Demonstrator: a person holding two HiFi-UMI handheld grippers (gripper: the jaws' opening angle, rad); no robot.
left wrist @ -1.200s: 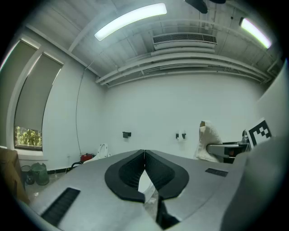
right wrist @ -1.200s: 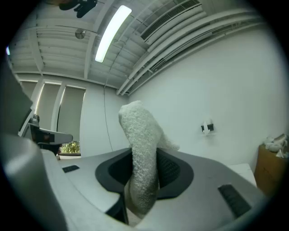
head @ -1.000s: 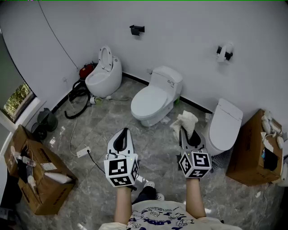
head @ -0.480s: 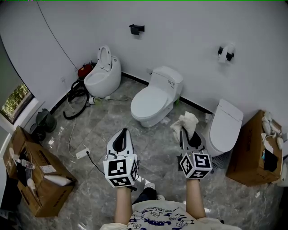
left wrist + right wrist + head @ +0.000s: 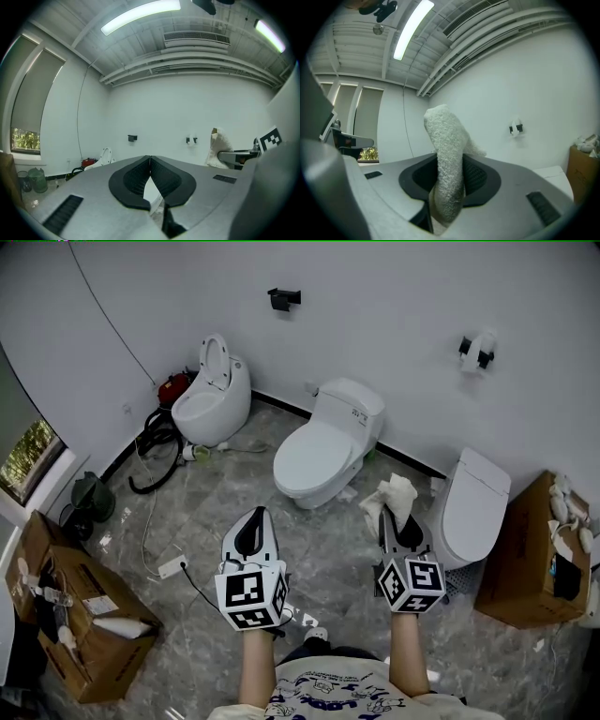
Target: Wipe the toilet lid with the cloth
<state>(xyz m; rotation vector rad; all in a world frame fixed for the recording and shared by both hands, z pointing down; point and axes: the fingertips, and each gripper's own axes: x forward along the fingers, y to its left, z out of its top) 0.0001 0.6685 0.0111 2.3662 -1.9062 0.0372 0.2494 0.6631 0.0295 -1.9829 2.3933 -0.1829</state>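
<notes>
The right gripper (image 5: 387, 518) is clamping the white cloth (image 5: 390, 493) between its jaws, and the person is holding it in the air above the grey floor (image 5: 211, 512), toward the floor's right side. The cloth's long axis is running along the jaws. It is sticking out past the fingertips as a thick roll and pointing away from the person toward the back wall (image 5: 375, 315), with its free end flopping slightly to the right. It is touching no toilet.

The left gripper (image 5: 253, 515) is hovering level with the right one, well apart from it. Its jaws are pressed together at the tips and are gripping nothing.

The middle toilet (image 5: 349, 409) is standing ahead, between the two grippers. Its lid (image 5: 314, 454) is lying shut, and its long axis is running from the tank at the back wall out toward the floor's near left. The right toilet (image 5: 473, 498), also shut, is sitting near the cloth on its right, with its long axis pointing from the wall toward the person. The left toilet (image 5: 211, 395), by the floor's far left corner, is standing with its lid raised. A cardboard box (image 5: 520, 559) is sitting at the floor's right edge.
</notes>
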